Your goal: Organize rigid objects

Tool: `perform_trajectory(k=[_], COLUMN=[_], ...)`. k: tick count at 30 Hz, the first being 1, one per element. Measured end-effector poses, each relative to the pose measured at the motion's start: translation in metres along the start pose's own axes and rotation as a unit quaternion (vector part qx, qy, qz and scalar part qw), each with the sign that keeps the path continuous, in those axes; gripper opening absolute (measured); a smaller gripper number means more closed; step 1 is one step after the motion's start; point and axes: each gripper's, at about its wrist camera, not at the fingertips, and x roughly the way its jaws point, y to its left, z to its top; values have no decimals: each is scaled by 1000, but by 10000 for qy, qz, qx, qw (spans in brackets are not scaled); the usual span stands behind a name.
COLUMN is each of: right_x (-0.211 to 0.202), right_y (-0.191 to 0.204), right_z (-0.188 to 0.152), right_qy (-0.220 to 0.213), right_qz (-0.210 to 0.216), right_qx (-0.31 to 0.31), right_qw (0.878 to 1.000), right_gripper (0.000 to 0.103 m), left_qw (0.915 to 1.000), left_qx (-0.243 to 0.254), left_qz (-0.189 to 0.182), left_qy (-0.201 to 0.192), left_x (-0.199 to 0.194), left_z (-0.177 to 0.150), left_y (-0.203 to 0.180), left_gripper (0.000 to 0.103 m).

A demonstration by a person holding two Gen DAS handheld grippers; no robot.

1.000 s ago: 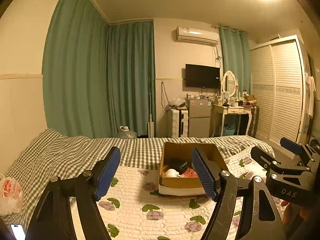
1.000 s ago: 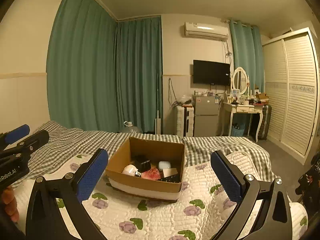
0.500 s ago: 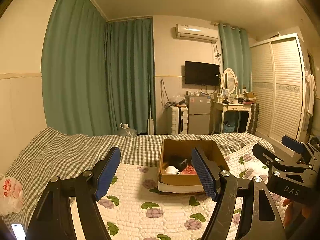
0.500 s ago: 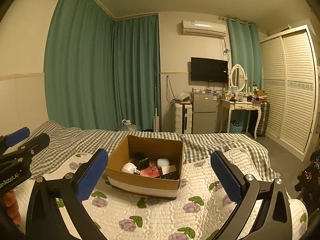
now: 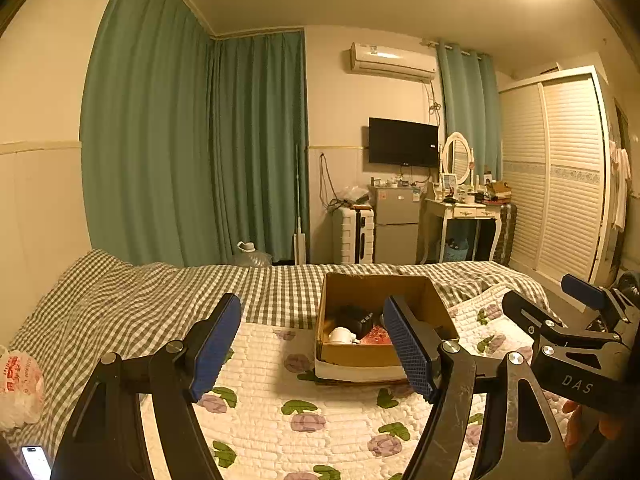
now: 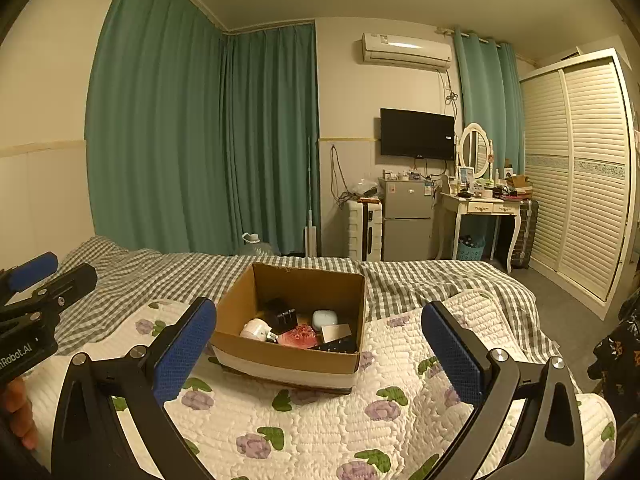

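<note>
An open cardboard box (image 6: 280,354) sits on a white floral quilt (image 6: 320,432) on the bed; it also shows in the left wrist view (image 5: 356,354). Inside lie a white round object (image 6: 256,328), a black adapter (image 6: 282,314), a pale blue case (image 6: 325,318), a red item (image 6: 302,336) and a tan card (image 6: 335,332). My left gripper (image 5: 312,344) is open and empty, held above the quilt short of the box. My right gripper (image 6: 320,352) is open and empty, its fingers framing the box from nearer.
A checked blanket (image 5: 140,304) covers the bed's far and left side. A plastic bag (image 5: 18,384) and a phone (image 5: 36,460) lie at the left edge. A fridge (image 6: 406,220), a dressing table (image 6: 480,208) and a wardrobe (image 6: 580,184) stand beyond the bed.
Both cameras have drifted slightly, so the box sits a little higher and farther in view. Both grippers stay open and empty.
</note>
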Motion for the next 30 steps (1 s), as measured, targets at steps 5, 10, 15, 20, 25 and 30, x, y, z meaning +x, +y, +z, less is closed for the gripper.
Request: perform_trajectory(k=[5, 10, 15, 20, 25, 30], right_x=[0, 0, 0, 0, 0, 2], right_y=[1, 2, 2, 3, 2, 3], right_z=[0, 0, 0, -1, -2, -2], right_qy=[3, 8, 11, 30, 32, 69], right_qz=[-7, -16, -12, -30, -34, -47], right_qx=[-2, 2, 8, 15, 23, 28], right_qw=[10000, 10000, 10000, 10000, 10000, 10000], right_gripper=[103, 103, 103, 103, 103, 103], left_qw=[10000, 10000, 10000, 10000, 10000, 10000], left_qx=[-57, -56, -47, -41, -45, -41], left_qz=[-15, -8, -16, -13, 1, 2], left_qy=[-25, -20, 7, 7, 28, 36], left_x=[-2, -4, -4, -3, -3, -4], left_z=[0, 0, 1, 1, 0, 0], left_y=[1, 1, 2, 2, 2, 2], left_gripper=[77, 77, 77, 77, 77, 77])
